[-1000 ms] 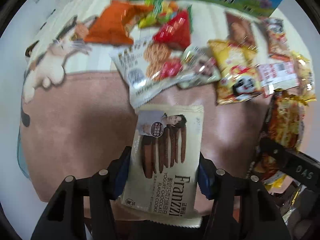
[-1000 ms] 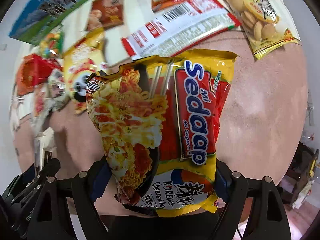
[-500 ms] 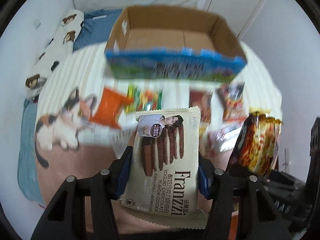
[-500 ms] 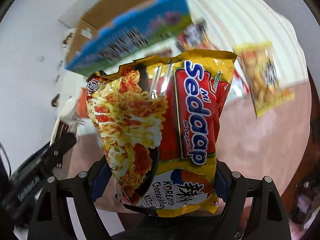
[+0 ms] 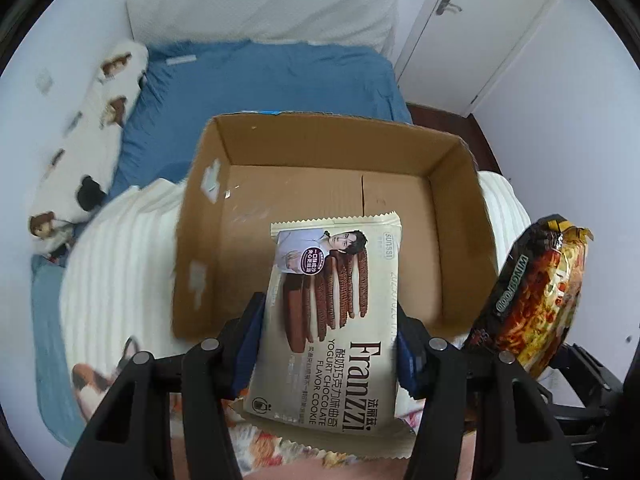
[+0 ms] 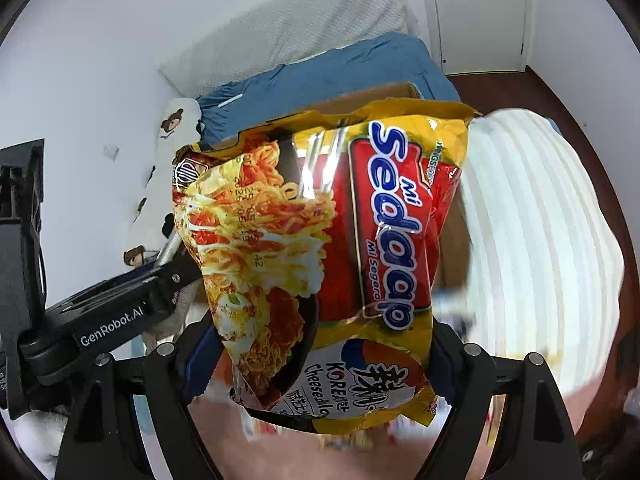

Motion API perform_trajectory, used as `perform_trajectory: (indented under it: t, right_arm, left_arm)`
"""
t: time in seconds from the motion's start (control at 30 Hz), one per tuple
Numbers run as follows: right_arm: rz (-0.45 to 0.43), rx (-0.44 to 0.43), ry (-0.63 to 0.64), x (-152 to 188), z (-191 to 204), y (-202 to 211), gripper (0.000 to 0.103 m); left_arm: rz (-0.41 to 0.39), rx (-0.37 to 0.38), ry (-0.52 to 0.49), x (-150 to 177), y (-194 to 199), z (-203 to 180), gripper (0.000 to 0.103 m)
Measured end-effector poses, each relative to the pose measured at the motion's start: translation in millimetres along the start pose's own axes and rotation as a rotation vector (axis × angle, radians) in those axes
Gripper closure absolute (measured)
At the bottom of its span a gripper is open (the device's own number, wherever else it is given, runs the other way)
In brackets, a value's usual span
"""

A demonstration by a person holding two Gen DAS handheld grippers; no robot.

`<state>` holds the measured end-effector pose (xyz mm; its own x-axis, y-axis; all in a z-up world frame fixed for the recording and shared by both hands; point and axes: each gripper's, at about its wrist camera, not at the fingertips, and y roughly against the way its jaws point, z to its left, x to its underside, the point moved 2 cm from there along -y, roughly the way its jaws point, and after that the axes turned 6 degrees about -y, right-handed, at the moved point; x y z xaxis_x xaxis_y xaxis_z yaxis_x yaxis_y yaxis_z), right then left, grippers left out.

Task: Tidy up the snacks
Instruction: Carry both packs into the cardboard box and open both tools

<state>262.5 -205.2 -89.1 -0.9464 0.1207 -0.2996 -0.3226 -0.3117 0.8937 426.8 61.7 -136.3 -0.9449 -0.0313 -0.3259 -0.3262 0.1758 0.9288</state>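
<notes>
Gripping, left gripper [image 5: 328, 344]: its two fingers are pressing in on the sides of a cookie packet [image 5: 332, 320], holding it upright with the sealed bottom edge nearest the camera.
Cookie packet: it is hanging over the near wall of the cardboard box [image 5: 200, 240], its top edge reaching across the box floor; whether it is touching the box cannot be told.
Right gripper [image 6: 324, 360]: its fingers are clamping the lower part of a noodle packet [image 6: 320, 260], which is filling most of the right wrist view.
Noodle packet: it is standing upright in the grip, just right of the box in the left wrist view [image 5: 536, 300], near the box's right wall and apart from the cookie packet.
Left gripper seen from the right wrist [image 6: 104, 328]: its black body is showing at the left edge, beside the noodle packet.
Cardboard box: it is sitting open on the white striped blanket [image 5: 116, 264], with bare brown floor showing inside; behind the noodle packet only its far rim [image 6: 384, 96] is showing.
Blanket: it is lying on the bed in front of the blue sheet [image 5: 264, 80].
Long bear-print pillow [image 5: 84, 152]: it is lying along the left wall.
White door [image 5: 480, 28]: it is standing closed at the far right.
</notes>
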Motion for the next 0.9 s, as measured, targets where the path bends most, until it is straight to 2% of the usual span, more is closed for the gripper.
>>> perform_trajectory:
  t: [0.13,0.33,0.43,0.53,0.9]
  right_arm:
    - [0.048,0.036,0.009,-50.4,8.0,-41.1,0.016]
    - [0.171,0.09,0.019,-103.8,-0.1,-123.2,0.016]
    - [0.22,0.122,0.017,-112.0,-5.9,-150.4,0.016]
    - [0.261,0.131,0.0,-126.5,-12.5,-180.3,0.016]
    - [0.384,0.153,-0.044,-126.2,-27.2,-229.8,0.015]
  left_arm:
    - [0.078,0.036,0.056,-47.3,-44.1,24.4,0.049]
    - [0.18,0.075,0.122,-79.2,-109.2,50.3,0.049]
    - [0.222,0.086,0.151,-85.5,-133.6,57.2,0.049]
    - [0.247,0.071,0.138,-87.3,-150.3,57.5,0.049]
    - [0.322,0.024,0.111,-93.0,-182.2,47.9,0.049]
